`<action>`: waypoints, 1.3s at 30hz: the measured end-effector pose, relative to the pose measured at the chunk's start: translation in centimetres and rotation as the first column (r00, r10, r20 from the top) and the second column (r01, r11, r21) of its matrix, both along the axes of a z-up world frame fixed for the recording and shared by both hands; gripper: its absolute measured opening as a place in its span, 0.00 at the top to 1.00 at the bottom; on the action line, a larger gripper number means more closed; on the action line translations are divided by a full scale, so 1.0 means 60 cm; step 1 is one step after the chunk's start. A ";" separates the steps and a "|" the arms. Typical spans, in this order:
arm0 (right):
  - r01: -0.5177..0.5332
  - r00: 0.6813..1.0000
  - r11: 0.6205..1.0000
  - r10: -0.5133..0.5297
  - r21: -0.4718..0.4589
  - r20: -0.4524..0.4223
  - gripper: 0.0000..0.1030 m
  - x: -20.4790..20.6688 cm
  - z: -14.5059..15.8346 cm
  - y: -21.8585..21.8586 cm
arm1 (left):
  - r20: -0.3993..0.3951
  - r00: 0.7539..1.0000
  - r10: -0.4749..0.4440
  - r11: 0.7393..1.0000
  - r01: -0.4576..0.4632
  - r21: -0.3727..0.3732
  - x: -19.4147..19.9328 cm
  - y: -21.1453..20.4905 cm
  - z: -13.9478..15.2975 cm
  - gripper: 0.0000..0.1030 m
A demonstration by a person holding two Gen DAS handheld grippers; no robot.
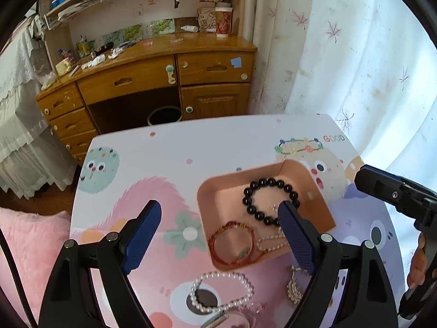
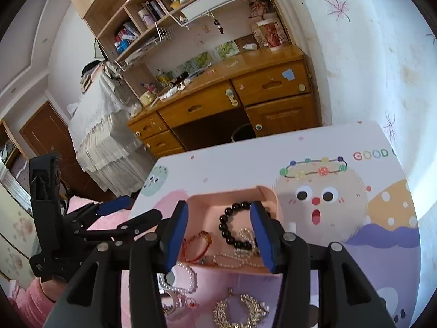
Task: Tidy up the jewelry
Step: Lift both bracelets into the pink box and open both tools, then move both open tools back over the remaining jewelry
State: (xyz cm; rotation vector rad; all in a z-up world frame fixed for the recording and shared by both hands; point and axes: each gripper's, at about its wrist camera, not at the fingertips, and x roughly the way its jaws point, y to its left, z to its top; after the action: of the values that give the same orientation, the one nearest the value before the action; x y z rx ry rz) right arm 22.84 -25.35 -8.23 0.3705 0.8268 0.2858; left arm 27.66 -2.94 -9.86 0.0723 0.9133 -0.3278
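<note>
A pink tray (image 1: 218, 199) lies on the cartoon-printed table (image 1: 191, 147). Inside it are a black bead bracelet (image 1: 262, 183), a red cord bracelet (image 1: 218, 248) and a thin pearl chain (image 1: 270, 239). On the table in front of the tray are a white pearl bracelet (image 1: 240, 278) and a gold ornament (image 1: 295, 287). My left gripper (image 1: 220, 209) hangs open over the tray's left part, with nothing between its pads. My right gripper (image 2: 218, 209) is open above the tray (image 2: 273, 199), its fingers either side of the black bracelet (image 2: 226, 218) without touching it. The gold ornament (image 2: 240, 311) lies nearest me.
A wooden desk (image 1: 164, 82) with drawers and cluttered shelves stands behind the table. A white curtain (image 1: 355, 68) hangs to the right and a pink cushion (image 1: 32, 240) sits to the left. Small rings (image 2: 177, 303) lie beside the pearl bracelet (image 2: 188, 276).
</note>
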 end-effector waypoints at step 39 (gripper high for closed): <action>-0.184 0.905 0.928 0.031 -0.324 -0.425 0.51 -0.209 -0.181 0.093 | -0.294 0.949 -0.117 0.983 0.152 0.099 -0.164 0.044 -0.172 0.16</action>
State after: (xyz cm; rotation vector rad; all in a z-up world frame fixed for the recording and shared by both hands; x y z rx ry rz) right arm 10.29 -19.77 -19.11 0.0356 1.2991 0.1545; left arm 17.82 -0.31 -20.20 0.2039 1.2204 -0.4171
